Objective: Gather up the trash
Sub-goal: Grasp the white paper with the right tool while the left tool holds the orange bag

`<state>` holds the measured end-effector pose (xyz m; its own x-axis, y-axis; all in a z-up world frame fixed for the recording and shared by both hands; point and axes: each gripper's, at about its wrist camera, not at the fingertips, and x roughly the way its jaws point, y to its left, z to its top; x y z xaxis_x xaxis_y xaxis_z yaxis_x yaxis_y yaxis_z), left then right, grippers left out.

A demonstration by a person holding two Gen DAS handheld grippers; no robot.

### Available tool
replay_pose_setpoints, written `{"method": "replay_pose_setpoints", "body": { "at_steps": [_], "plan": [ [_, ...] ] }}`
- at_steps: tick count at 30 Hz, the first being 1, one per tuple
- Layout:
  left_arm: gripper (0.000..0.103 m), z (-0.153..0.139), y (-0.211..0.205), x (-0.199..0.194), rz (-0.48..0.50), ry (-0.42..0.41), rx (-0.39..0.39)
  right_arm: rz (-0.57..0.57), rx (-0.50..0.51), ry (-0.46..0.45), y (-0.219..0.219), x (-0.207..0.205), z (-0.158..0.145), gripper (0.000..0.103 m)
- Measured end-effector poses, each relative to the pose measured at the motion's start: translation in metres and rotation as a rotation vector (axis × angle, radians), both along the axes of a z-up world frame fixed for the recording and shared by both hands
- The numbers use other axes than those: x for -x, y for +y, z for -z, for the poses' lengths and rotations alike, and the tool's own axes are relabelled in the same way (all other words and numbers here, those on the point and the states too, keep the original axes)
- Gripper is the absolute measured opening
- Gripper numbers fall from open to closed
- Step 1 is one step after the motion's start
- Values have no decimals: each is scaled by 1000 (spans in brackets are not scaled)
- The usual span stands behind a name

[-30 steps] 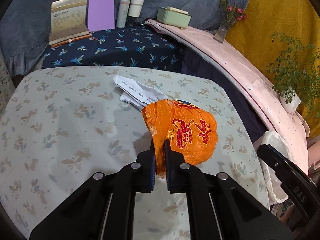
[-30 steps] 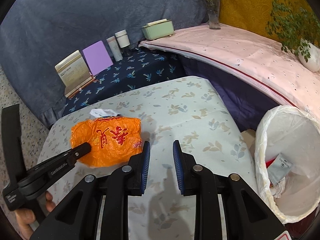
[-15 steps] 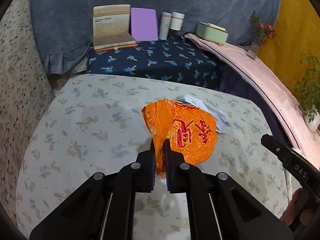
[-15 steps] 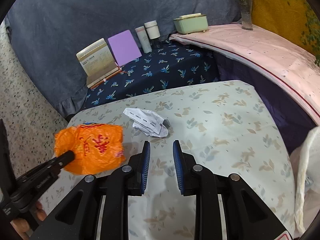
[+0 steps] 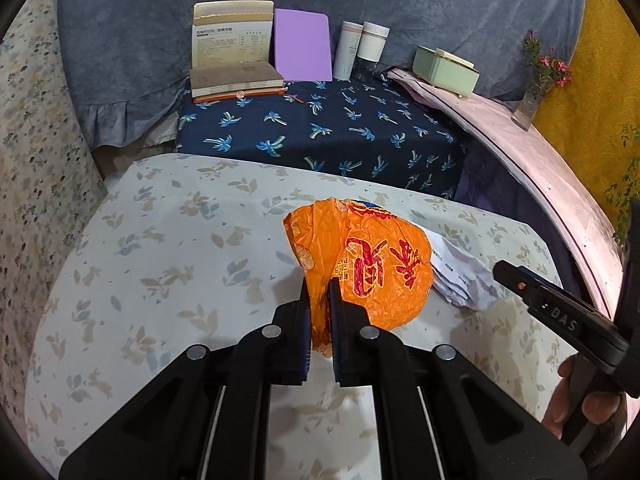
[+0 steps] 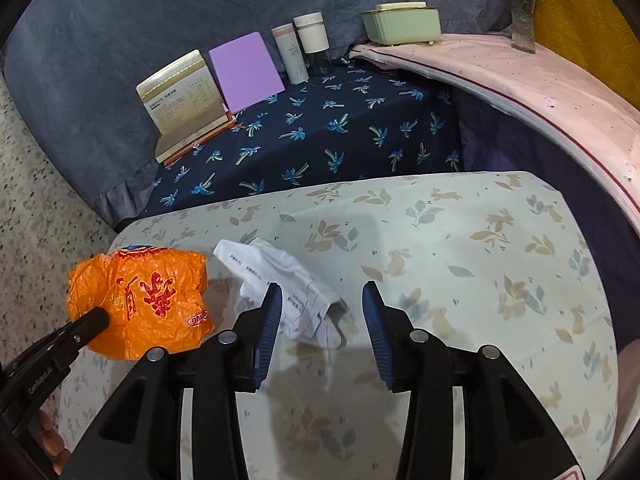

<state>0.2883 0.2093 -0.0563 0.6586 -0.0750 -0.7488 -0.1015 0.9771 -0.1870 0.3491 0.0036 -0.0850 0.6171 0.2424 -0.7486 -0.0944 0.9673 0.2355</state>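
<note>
My left gripper [image 5: 319, 294] is shut on a crumpled orange plastic bag [image 5: 372, 268] with red characters and holds it above the leaf-print table [image 5: 180, 264]. The bag also shows at the left in the right wrist view [image 6: 148, 300]. A crumpled white printed paper [image 6: 288, 284] lies on the table; it shows behind the bag in the left wrist view [image 5: 460, 276]. My right gripper [image 6: 322, 300] is open, its fingers on either side of the paper's near end, just above it.
Behind the table a navy palm-print surface [image 6: 320, 136] holds an open book [image 6: 184, 104], a purple board [image 6: 244, 68], two white cylinders [image 6: 300, 48] and a green box [image 6: 400, 24]. A pink-covered ledge [image 6: 520, 80] with a flower vase [image 6: 524, 28] runs along the right.
My right gripper has opened wide and moved forward over the white paper. My left gripper has carried the orange bag to the left, off the paper. The white-lined bin has left the right wrist view.
</note>
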Motion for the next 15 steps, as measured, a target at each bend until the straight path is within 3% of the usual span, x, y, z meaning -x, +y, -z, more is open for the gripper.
{"method": "replay_pose_setpoints", "body": {
  "at_steps": [8,10,12,15],
  "plan": [
    [7,11,-12,-14,18,15,-1,-62,-49,53,6,-17,22,41],
    [7,13,-15,-14,23,20,1,-70,-50,65,7,-17,26,37],
    [7,14,-19,-12,29,23,0,-77,-46,74,8,-16,28,18],
    [7,12,-23,-6,38,21,0,-74,-57,77,5,-9,28,13]
  ]
}}
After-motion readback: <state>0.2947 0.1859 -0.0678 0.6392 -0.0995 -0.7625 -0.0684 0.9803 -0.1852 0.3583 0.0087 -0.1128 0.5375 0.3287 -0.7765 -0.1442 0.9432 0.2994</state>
